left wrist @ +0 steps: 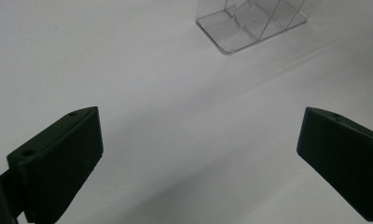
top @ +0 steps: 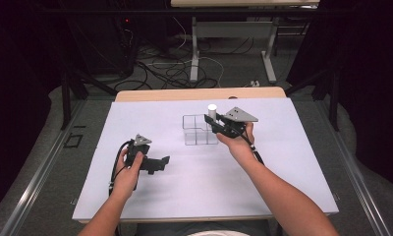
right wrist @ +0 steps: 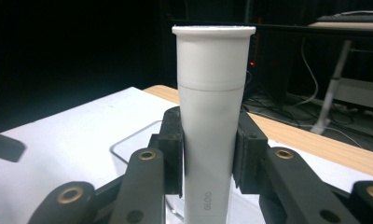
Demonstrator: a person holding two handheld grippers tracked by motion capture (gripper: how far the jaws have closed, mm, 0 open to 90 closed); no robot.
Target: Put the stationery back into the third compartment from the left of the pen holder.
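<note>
Our right gripper (right wrist: 208, 158) grasps the white tube (right wrist: 212, 116) upright above the clear organizer (top: 199, 130); our left gripper (left wrist: 198, 154) rests released on the tabletop (top: 184, 187).

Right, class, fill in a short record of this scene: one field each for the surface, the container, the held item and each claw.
surface: white sheet-covered table
container: clear plastic divided organiser, standing on the table
held item: white cylindrical plastic tube, upright
right claw: shut on the tube, over the organiser's right end
left claw: open, nothing between its jaws, low over the bare table, organiser ahead of it
</note>
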